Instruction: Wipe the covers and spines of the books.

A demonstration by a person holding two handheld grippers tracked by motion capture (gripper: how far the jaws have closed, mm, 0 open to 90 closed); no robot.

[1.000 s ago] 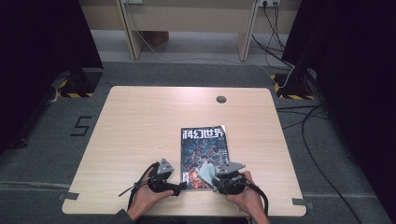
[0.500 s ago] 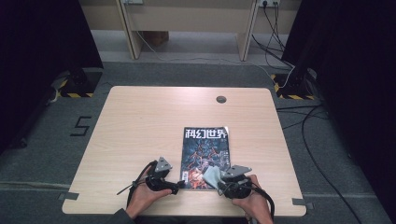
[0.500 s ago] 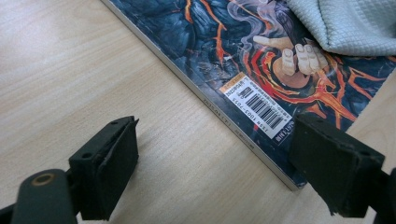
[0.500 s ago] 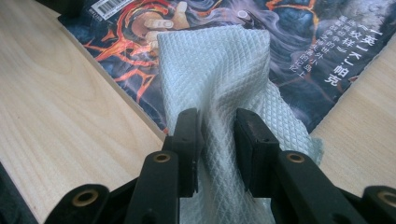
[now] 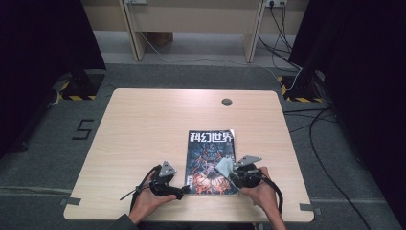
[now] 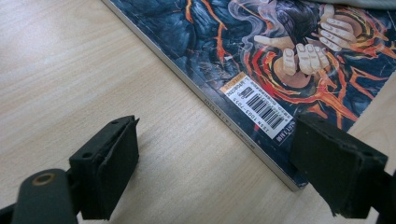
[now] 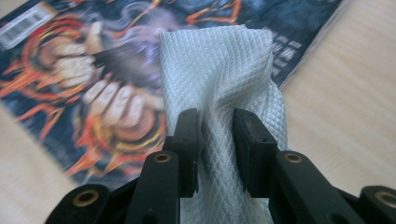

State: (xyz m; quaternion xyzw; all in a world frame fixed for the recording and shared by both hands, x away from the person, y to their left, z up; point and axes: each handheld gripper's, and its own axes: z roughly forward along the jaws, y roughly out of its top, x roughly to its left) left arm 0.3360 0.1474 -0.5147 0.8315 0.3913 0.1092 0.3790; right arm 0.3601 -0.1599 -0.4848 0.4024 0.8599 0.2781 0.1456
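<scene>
Right gripper view has the right gripper (image 7: 217, 140) pinching a white cloth (image 7: 219, 60) over the magazine (image 7: 116, 93) at the table's near edge — dragging may shift it, since the left gripper (image 6: 215, 154) gapes empty beside its corner — unbraced.

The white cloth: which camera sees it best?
The right gripper view: the white cloth is close up, its diamond weave clear, pinched between the right gripper's jaws over the magazine. The high view shows a small pale patch; the left gripper view, a grey sliver at the top edge.
</scene>
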